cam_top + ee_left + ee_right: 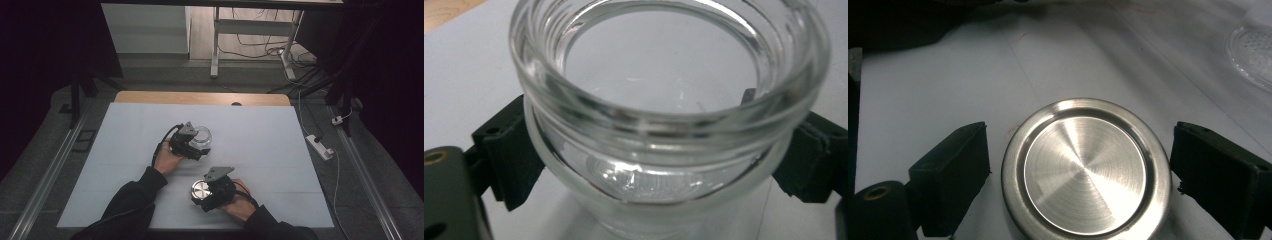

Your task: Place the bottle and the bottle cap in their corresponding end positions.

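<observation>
Your left gripper (196,148) has its jaws standing open around the neck of the glass jar (664,125) on the desk (270,145), seemingly just clear of it. Your right gripper (202,196) straddles the steel lid (1087,170), jaws open, gaps either side.

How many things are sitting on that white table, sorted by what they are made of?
Glass: 1, the clear round glass jar with its threaded mouth open, standing between the left gripper's jaws.
Metal: 1, the round brushed silver metal lid lying flat between the right gripper's jaws, apart from both.
Total: 2
</observation>
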`<state>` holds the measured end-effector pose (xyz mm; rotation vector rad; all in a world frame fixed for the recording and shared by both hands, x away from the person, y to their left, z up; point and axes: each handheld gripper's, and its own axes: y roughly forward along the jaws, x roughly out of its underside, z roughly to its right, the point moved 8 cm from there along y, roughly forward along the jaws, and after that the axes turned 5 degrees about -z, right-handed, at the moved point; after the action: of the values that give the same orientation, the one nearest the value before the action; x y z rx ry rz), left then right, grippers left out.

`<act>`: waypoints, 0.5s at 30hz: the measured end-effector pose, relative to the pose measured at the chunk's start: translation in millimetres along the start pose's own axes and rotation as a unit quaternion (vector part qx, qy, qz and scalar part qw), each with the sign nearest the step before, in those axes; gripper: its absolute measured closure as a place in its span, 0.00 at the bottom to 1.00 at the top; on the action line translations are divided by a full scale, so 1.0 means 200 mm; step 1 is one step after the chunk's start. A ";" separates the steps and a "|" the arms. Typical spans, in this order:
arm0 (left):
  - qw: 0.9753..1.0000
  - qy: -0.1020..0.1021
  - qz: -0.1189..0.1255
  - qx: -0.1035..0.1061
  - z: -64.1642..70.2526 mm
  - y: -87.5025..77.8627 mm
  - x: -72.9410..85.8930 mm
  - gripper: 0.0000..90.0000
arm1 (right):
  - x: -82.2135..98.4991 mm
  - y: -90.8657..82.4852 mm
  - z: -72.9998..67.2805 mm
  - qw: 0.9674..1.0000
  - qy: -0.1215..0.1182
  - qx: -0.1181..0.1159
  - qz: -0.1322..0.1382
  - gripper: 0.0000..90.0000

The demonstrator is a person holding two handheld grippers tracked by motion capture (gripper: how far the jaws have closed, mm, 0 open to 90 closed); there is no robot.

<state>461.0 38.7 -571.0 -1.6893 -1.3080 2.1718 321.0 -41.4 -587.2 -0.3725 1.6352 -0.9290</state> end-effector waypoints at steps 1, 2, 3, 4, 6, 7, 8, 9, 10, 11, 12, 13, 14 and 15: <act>1.000 0.000 -0.001 -0.001 0.00 0.00 0.00 0.08 | 0.00 0.00 0.00 1.000 -0.001 0.000 0.001 0.09; 1.000 0.001 -0.001 -0.001 0.00 0.00 0.00 0.07 | 0.00 -0.01 0.00 1.000 -0.001 0.001 0.002 0.09; 1.000 0.002 -0.002 0.001 0.01 -0.01 0.00 0.06 | -0.01 -0.01 0.01 1.000 -0.001 0.001 0.003 0.08; 1.000 0.002 -0.004 0.002 0.01 -0.01 0.01 0.05 | -0.01 -0.01 0.01 1.000 0.000 0.002 0.005 0.08; 1.000 0.000 -0.005 0.001 0.01 -0.01 0.01 0.04 | -0.01 -0.02 0.01 1.000 0.004 0.002 0.006 0.07; 1.000 0.000 -0.007 0.000 0.01 -0.02 0.02 0.03 | -0.02 -0.03 0.01 1.000 0.002 0.004 0.007 0.07; 1.000 -0.002 -0.008 0.000 0.01 -0.02 0.02 0.02 | -0.02 -0.03 0.01 1.000 0.002 0.004 0.008 0.06; 1.000 -0.003 -0.009 0.000 0.01 -0.03 0.03 0.01 | -0.02 -0.03 0.01 1.000 0.002 0.004 0.009 0.06; 1.000 -0.006 -0.011 0.002 0.01 -0.04 0.03 0.00 | -0.02 -0.04 0.02 1.000 0.001 0.004 0.009 0.05; 1.000 -0.007 -0.011 0.004 0.01 -0.04 0.04 0.00 | -0.02 -0.04 0.02 1.000 0.002 0.004 0.010 0.05; 1.000 -0.010 -0.009 0.006 0.01 -0.05 0.04 0.00 | -0.02 -0.05 0.02 1.000 0.005 0.002 0.011 0.04; 1.000 -0.012 -0.009 0.007 0.01 -0.06 0.04 0.00 | -0.03 -0.05 0.02 1.000 0.006 0.002 0.012 0.04; 1.000 -0.016 -0.008 0.010 0.01 -0.06 0.04 0.00 | -0.03 -0.05 0.02 1.000 0.007 0.003 0.013 0.04; 1.000 -0.017 -0.009 0.012 0.01 -0.07 0.05 0.00 | -0.03 -0.06 0.03 1.000 0.008 0.003 0.015 0.03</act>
<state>450.4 52.3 -568.7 -1.6327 -1.2953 2.2075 324.7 -46.4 -574.6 -0.3375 1.6476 -0.9159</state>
